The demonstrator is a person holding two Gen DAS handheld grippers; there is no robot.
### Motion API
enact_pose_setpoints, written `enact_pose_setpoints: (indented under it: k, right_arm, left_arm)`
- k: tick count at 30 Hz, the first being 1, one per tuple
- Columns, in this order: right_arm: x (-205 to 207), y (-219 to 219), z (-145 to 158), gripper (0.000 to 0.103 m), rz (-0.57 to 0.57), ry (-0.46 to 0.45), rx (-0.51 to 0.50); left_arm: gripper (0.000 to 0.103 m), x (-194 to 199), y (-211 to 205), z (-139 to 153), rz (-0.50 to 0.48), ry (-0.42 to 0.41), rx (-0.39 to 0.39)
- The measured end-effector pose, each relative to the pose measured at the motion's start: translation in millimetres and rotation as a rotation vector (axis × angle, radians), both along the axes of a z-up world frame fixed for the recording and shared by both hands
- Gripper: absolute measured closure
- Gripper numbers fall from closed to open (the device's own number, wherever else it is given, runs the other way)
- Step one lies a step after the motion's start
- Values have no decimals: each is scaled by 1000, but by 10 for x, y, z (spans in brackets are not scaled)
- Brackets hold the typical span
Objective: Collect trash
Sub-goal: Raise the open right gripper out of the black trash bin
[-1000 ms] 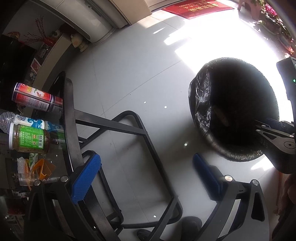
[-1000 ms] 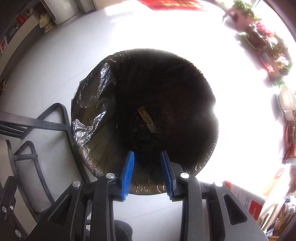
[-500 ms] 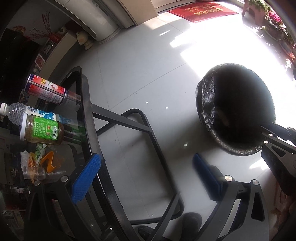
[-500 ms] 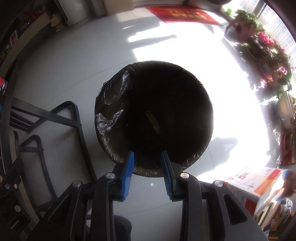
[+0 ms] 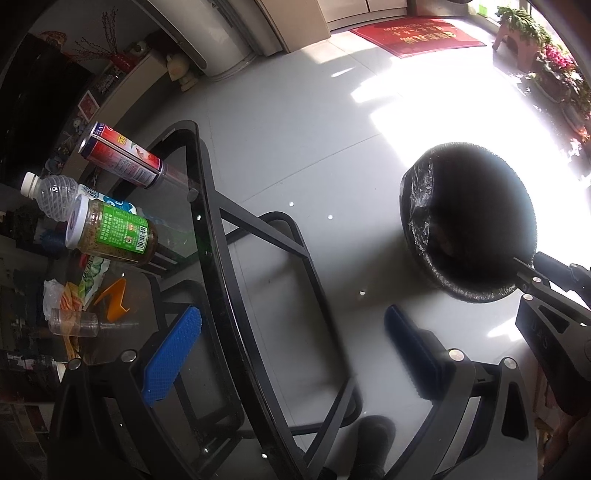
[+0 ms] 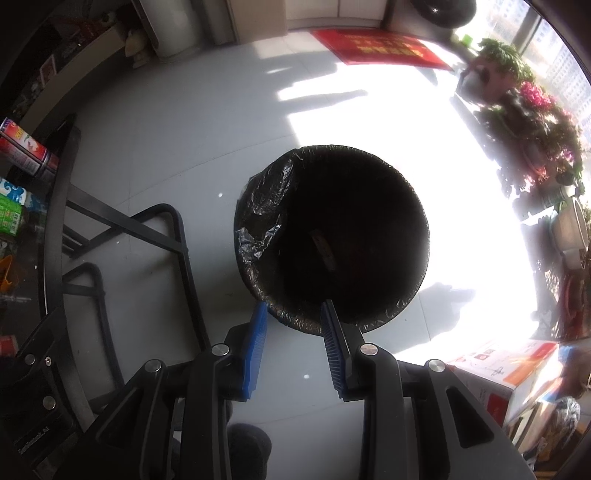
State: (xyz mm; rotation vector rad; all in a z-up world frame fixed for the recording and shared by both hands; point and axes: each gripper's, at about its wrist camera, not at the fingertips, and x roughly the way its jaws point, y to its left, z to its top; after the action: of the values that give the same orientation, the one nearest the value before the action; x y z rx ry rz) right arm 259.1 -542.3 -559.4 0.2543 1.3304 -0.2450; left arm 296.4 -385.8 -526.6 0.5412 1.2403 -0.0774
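Observation:
A black-lined trash bin (image 6: 332,240) stands on the pale floor; it also shows in the left wrist view (image 5: 467,221). A wrapper (image 6: 323,248) lies inside it. My right gripper (image 6: 293,339) is open and empty, above the bin's near rim. My left gripper (image 5: 291,354) is open wide and empty, over the glass table's edge (image 5: 218,258). On the table lie crumpled wrappers (image 5: 70,295), a small clear cup (image 5: 74,323) and an orange scrap (image 5: 114,297).
On the table stand a red can (image 5: 122,155), a water bottle (image 5: 55,194) and a green-labelled jar (image 5: 110,232). The table's black frame (image 5: 295,266) sits beneath. A red mat (image 5: 417,33), potted plants (image 6: 532,103) and a cardboard box (image 6: 517,373) surround the bin.
Both grippers have drawn back and up from the bin, which looks smaller now. The right gripper's jaws have opened a little wider. More of the table shows on the left.

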Motion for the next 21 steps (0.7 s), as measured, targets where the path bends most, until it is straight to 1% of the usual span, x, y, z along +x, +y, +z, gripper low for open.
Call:
enact_pose_setpoints:
  k: [2, 12, 21]
  right_arm:
    - [-1, 92, -16, 74, 2, -11, 5]
    - [-22, 279, 168, 73, 22, -44, 17]
    - [-55, 503, 400, 73, 52, -72, 24]
  left_arm:
    - [6, -4, 46, 42, 10, -1, -3]
    - [6, -22, 274, 308, 50, -32, -23]
    - [6, -42, 501, 494, 72, -44, -34]
